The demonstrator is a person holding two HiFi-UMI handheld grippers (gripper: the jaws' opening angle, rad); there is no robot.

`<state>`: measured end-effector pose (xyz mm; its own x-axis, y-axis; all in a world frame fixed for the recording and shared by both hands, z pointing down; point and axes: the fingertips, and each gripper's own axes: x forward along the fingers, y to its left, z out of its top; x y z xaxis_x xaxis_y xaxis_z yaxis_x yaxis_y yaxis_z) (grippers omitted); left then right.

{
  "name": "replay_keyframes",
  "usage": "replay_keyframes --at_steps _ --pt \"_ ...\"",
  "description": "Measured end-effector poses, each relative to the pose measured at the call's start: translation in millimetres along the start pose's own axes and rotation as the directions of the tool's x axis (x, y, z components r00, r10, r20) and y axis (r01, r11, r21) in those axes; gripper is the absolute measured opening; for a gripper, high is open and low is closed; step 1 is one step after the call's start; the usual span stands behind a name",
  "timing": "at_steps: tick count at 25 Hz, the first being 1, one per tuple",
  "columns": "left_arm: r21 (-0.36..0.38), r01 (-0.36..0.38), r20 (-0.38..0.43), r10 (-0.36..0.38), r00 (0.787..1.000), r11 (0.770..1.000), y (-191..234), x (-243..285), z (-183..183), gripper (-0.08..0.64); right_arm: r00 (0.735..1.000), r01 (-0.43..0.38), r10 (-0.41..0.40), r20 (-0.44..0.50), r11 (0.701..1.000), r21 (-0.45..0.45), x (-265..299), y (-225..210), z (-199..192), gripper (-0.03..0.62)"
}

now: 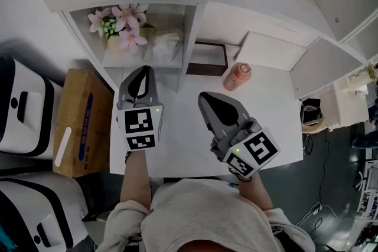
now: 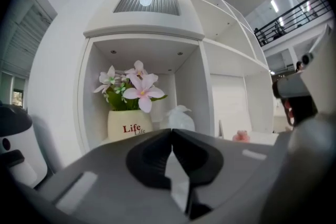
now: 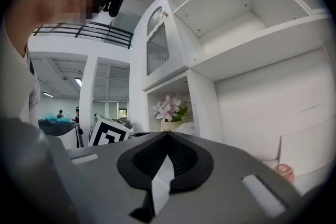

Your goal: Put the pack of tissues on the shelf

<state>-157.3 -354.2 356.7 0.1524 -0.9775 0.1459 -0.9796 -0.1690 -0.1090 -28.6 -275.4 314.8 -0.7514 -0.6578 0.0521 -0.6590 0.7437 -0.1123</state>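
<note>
The pack of tissues [image 1: 167, 46] is a white crumpled packet lying inside the open shelf compartment [image 1: 189, 32], right of a cream pot of pink flowers [image 1: 121, 29]. In the left gripper view the pack of tissues [image 2: 180, 118] shows beside the pot [image 2: 130, 122]. My left gripper [image 1: 142, 69] is just in front of that compartment, its jaws shut tip to tip with nothing between them [image 2: 171, 131]. My right gripper [image 1: 204, 97] hovers over the white table [image 1: 177, 144], also shut and empty [image 3: 168, 134], pointing toward the shelf.
A pink cup [image 1: 237, 75] stands on the table right of the shelf, with a dark framed panel [image 1: 208, 58] behind it. A cardboard box [image 1: 80, 121] and white machines [image 1: 20, 109] sit at the left. White cabinet doors [image 1: 331, 62] stand at the right.
</note>
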Motion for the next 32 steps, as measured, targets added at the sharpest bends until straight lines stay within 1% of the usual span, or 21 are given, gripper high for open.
replay_keyframes --at_steps 4,12,32 --pt "-0.001 0.015 0.008 -0.015 1.0 1.0 2 -14 4 0.002 1.0 -0.025 0.025 0.001 1.0 -0.003 6 10 1 0.001" --pt "-0.048 0.057 0.056 -0.054 0.997 0.997 7 -53 18 0.0 0.997 -0.077 0.077 0.001 0.997 -0.003 17 31 0 0.0" --pt "-0.056 0.134 0.118 -0.127 0.985 0.989 4 -135 39 -0.002 0.986 -0.169 0.169 0.006 0.985 -0.022 32 81 0 0.0"
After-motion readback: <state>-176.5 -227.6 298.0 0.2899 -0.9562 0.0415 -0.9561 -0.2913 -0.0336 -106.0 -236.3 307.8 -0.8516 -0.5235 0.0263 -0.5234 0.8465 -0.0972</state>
